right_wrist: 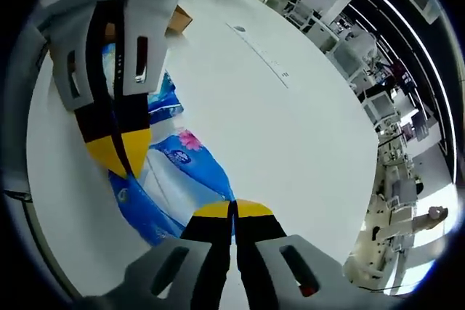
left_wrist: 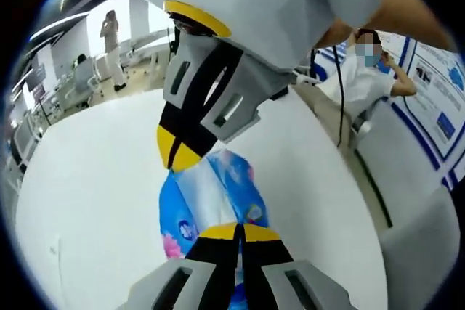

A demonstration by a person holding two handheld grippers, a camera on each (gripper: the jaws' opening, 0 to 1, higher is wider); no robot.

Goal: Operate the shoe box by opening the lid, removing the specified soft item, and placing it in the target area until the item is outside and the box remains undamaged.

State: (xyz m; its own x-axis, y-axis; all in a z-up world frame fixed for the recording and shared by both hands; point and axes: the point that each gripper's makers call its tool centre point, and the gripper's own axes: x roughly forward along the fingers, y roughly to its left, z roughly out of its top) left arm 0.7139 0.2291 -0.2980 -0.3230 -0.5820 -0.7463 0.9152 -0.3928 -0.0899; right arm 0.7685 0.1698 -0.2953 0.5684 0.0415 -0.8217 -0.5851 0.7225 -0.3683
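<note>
Soft item: a blue and white tissue pack (left_wrist: 211,201) is held stretched between the two claws above the white bench (left_wrist: 87,179); in the right gripper view the pack (right_wrist: 174,172) runs from 6 o'clock up toward 10 o'clock.
Left claw (left_wrist: 240,234): clenched on the near end of the pack at 6 o'clock, its jaws pressed together on the wrapper.
Right claw (right_wrist: 234,212): likewise clenched on the pack; in the left gripper view it reaches in from 12 o'clock and pinches the far end.
Shoe box: a brown edge (right_wrist: 178,18) at 11 o'clock may be the box, though too little is seen to be sure.
Progress: the item is judged out of the box; setting it down in the target area and releasing it are left.
</note>
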